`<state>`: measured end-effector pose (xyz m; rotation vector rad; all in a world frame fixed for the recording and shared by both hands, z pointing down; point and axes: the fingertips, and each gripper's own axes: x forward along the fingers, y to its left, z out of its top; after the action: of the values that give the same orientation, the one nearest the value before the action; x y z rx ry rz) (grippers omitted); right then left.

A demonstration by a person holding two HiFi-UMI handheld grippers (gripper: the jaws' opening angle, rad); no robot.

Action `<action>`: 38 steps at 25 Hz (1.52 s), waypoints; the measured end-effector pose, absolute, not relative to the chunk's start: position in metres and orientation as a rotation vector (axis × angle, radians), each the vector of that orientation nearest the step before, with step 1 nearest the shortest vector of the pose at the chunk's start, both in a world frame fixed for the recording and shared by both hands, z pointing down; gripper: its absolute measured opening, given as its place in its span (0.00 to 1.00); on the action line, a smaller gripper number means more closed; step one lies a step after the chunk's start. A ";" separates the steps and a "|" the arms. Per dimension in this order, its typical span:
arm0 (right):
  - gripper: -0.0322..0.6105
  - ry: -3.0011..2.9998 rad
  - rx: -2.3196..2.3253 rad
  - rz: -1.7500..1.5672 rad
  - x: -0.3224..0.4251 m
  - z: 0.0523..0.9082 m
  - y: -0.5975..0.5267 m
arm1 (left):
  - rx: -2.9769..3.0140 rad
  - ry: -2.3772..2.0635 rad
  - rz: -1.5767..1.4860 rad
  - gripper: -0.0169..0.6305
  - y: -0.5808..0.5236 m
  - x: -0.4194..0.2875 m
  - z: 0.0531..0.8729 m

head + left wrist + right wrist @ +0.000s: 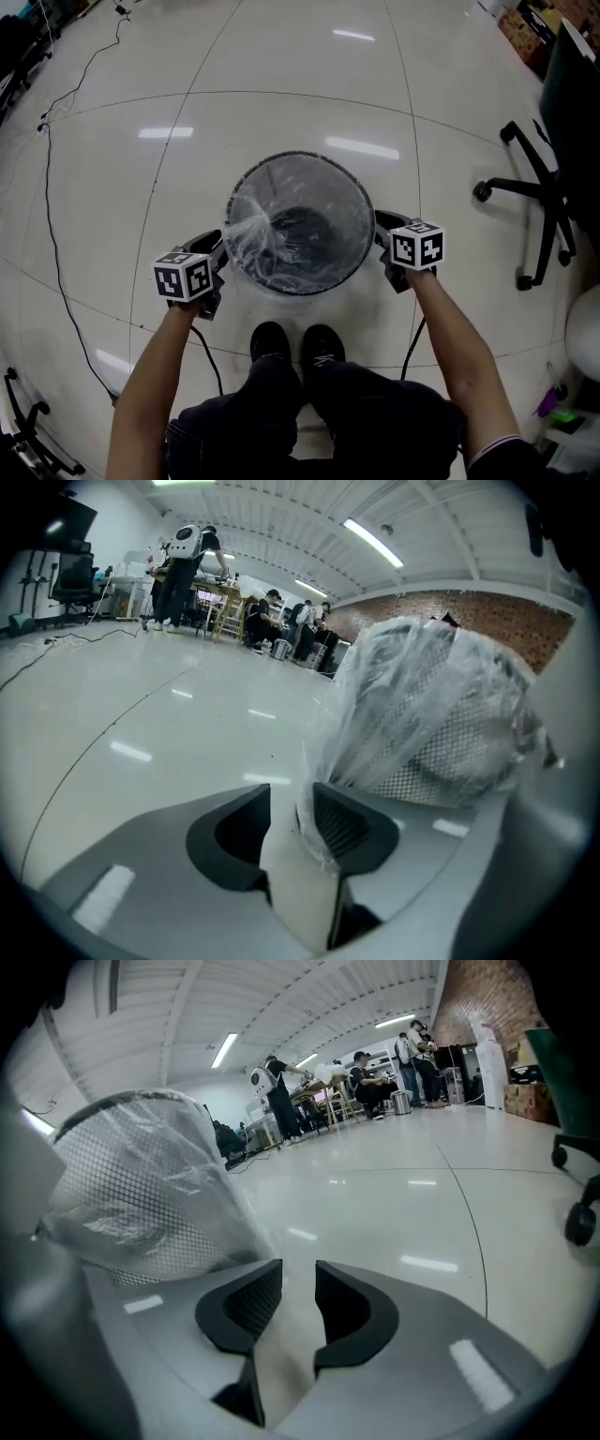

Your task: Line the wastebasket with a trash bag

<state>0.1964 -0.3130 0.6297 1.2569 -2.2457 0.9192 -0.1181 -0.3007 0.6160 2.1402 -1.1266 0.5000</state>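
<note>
Floor [141, 705]: left claw [291, 803] ajar, maybe against bag [422, 696]

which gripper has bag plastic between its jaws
The left gripper: trash bag film lies between its parted jaws; the right gripper has none.

L gripper [291, 823] / R gripper [298, 1307]: lt grey shells, black ribbed pads [251, 1309], white cube [183, 276] w/ black sq markers, black cable [212, 361] each. Person: dark trousers [375, 412], black shoes [271, 341], dark sleeve [502, 459] w/ pale cuff edge.
</note>
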 end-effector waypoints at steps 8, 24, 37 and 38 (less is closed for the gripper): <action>0.21 -2.265 1.320 0.859 0.218 0.586 -0.292 | 2.147 -1.149 0.492 0.24 -0.275 -0.124 0.606; 0.08 -2.522 0.952 0.570 0.084 0.410 -0.304 | 2.183 -1.241 0.472 0.24 -0.258 -0.135 0.552; 0.20 -2.420 0.619 0.638 -0.036 0.461 -0.297 | 2.226 -1.166 0.480 0.24 -0.258 -0.122 0.552; 0.19 -2.398 0.614 0.633 -0.038 0.467 -0.296 | 2.228 -1.158 0.483 0.24 -0.258 -0.121 0.552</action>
<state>-0.0384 -0.2965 0.4674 0.6140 -2.3980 0.6327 -0.1214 -0.2576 0.5524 2.2279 -1.1582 0.4834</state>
